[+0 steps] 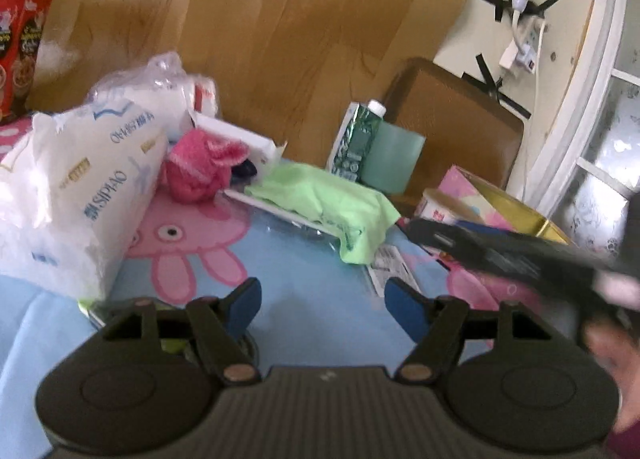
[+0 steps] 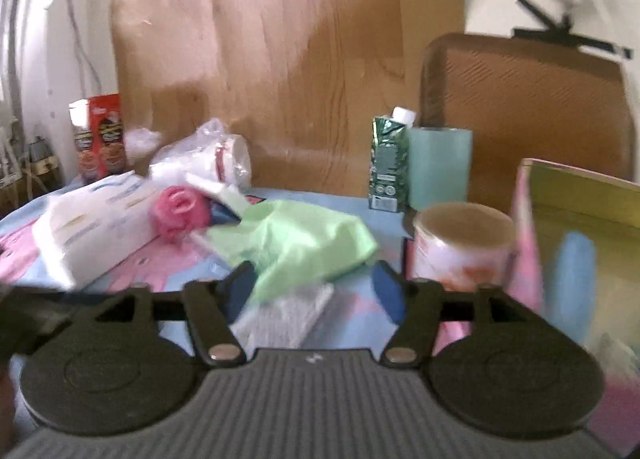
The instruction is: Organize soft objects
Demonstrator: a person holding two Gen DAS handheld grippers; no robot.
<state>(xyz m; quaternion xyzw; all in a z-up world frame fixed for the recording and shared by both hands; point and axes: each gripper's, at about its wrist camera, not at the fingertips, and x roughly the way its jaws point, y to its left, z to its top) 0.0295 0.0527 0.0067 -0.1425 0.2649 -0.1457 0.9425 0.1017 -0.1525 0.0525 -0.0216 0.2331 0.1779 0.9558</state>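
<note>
A light green cloth (image 1: pixel 332 203) lies crumpled on the cartoon-print table; it also shows in the right wrist view (image 2: pixel 304 243). A pink fluffy cloth (image 1: pixel 200 167) sits bunched left of it, beside a white tissue pack (image 1: pixel 76 195); both also show in the right wrist view, the pink cloth (image 2: pixel 180 213) and the pack (image 2: pixel 96 227). My left gripper (image 1: pixel 322 301) is open and empty above the blue table area, short of the green cloth. My right gripper (image 2: pixel 314 279) is open, its jaws on either side of the green cloth's near edge. The right gripper's blurred body (image 1: pixel 520 255) shows in the left wrist view.
A green carton (image 2: pixel 388 163) and a teal cup (image 2: pixel 438 169) stand at the back by a wooden board. A paper cup (image 2: pixel 460 247) and an open pink box (image 2: pixel 580 251) stand at the right. A plastic bag (image 2: pixel 204 159) and a red box (image 2: pixel 102 137) are at the back left.
</note>
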